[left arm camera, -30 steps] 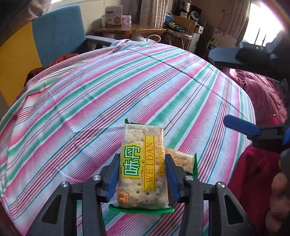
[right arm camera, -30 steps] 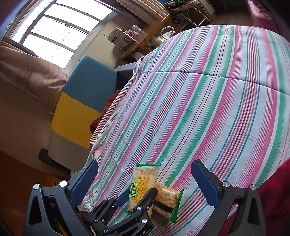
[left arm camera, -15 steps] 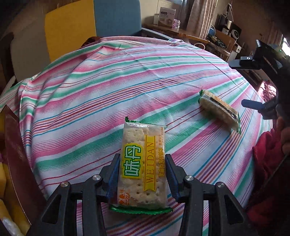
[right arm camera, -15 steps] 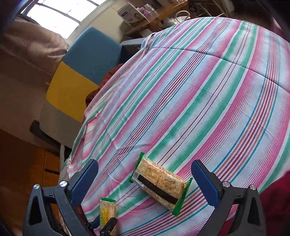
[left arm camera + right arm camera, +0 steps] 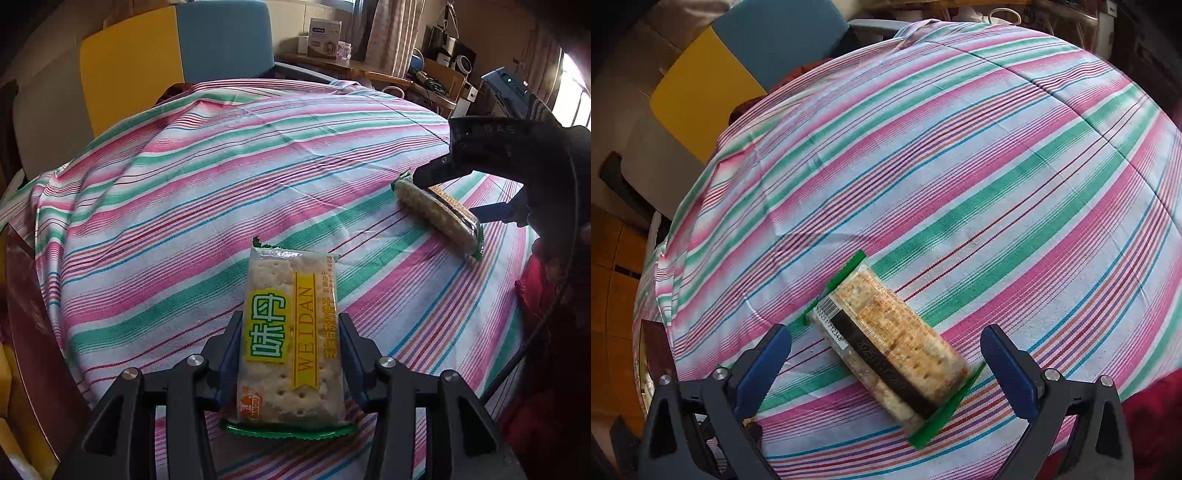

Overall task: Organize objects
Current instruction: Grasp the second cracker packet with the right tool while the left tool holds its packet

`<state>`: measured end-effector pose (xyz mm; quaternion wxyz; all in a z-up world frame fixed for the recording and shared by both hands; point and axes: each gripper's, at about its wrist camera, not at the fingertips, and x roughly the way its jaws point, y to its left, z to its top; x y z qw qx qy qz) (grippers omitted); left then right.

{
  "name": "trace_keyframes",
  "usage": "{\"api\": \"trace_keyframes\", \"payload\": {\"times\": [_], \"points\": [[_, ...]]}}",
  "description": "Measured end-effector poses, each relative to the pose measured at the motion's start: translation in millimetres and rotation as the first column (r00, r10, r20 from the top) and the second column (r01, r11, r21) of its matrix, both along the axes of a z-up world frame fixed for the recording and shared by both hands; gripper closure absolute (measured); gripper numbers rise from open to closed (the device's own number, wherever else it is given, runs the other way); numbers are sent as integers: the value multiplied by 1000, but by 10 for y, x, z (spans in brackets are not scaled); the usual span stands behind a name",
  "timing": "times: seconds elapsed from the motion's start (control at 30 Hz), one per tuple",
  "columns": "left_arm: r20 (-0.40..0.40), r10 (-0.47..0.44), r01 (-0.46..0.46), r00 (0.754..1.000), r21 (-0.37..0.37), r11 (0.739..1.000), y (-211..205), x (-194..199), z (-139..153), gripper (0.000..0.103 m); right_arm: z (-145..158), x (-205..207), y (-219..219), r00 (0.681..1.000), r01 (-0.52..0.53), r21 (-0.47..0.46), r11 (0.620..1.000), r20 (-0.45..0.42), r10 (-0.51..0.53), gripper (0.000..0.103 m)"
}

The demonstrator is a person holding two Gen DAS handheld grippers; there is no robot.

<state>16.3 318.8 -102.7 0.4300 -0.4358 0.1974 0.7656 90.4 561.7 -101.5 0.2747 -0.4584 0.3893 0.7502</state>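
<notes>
My left gripper (image 5: 291, 332) is shut on a cracker packet (image 5: 291, 339) with a yellow-green label, held above the striped tablecloth (image 5: 221, 192). A second cracker packet (image 5: 890, 350) with green ends lies label side down on the cloth. My right gripper (image 5: 886, 350) is open, its blue pads on either side of this packet and just above it. In the left wrist view the second packet (image 5: 437, 216) lies at the right, with the right gripper (image 5: 461, 192) over it.
A yellow and blue chair (image 5: 177, 59) stands behind the table. A dark red box (image 5: 29, 332) sits at the table's left edge. A wooden side table with a carton (image 5: 325, 33) is at the back. Red fabric (image 5: 543, 295) lies at the right.
My left gripper has carried its packet to the left, away from the second packet. My right gripper has moved down and closer over the second packet, which now lies between its pads.
</notes>
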Motion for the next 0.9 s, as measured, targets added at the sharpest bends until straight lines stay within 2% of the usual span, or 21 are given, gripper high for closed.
{"api": "trace_keyframes", "payload": {"times": [0.07, 0.3, 0.43, 0.47, 0.5, 0.53, 0.57, 0.73, 0.9], "points": [[3, -2, 2, 1000, 6, 1000, -7, -5, -2, 54, -52, -26, 5, 1000, -9, -12, 1000, 22, 9, 0], [22, 1, -2, 1000, 32, 999, -59, -29, -8, 54, -77, -118, -28, 995, -52, 63, 997, 88, 46, 0], [17, 7, -8, 1000, 50, 999, -88, -10, -11, 54, -94, -201, -110, 983, -109, 121, 987, 160, 89, 2], [13, 11, -11, 1000, 54, 998, -96, -3, -11, 54, -88, -225, -144, 978, -129, 148, 981, 182, 101, 18], [7, 13, -14, 1000, 56, 998, -100, 7, -12, 54, -85, -245, -179, 973, -151, 171, 974, 200, 115, 48], [-2, 14, -13, 1000, 54, 998, -98, 21, -14, 54, -85, -237, -198, 966, -169, 207, 964, 231, 120, 56], [-8, 14, -14, 1000, 54, 998, -97, 25, -14, 54, -66, -288, -230, 959, -186, 230, 955, 253, 126, 60], [-11, 13, -12, 1000, 57, 998, -106, 26, -16, 54, -91, -234, -201, 963, -187, 203, 961, 231, 138, 56], [-21, 17, -16, 1000, 62, 998, -114, 42, -20, 54, -99, -194, -177, 964, -193, 215, 957, 226, 143, 55]]}}
